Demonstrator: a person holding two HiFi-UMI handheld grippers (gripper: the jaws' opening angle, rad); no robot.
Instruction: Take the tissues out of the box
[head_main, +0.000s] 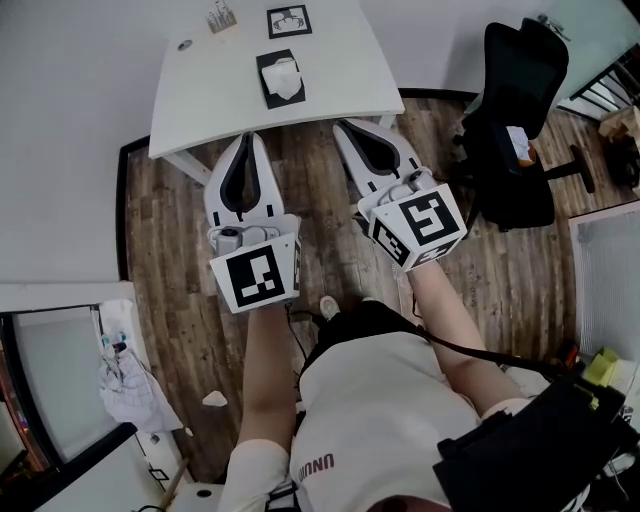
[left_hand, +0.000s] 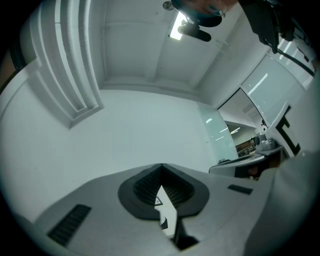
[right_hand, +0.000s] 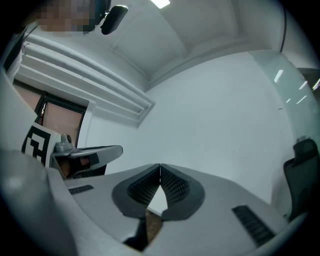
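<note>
Your left tongs (head_main: 247, 137) and right tongs (head_main: 342, 126) are hovering side by side over the wooden floor (head_main: 520, 270). Both are pressed together at the tips and pinching nothing. Each gripper view is showing ribbed pads (left_hand: 142, 188) meeting at a point against a bare white wall (left_hand: 150, 125). You are standing just short of the white bench (head_main: 200, 100), with both tongs pointing toward its near edge. A black office chair (head_main: 515, 120) is sitting off to your right. The black tissue box (head_main: 268, 97) is lying on the bench ahead of the tongs, well apart from both. A white tissue (head_main: 283, 77) is poking out of its top. A printed marker card (head_main: 289, 21) is lying just beyond the box.
</note>
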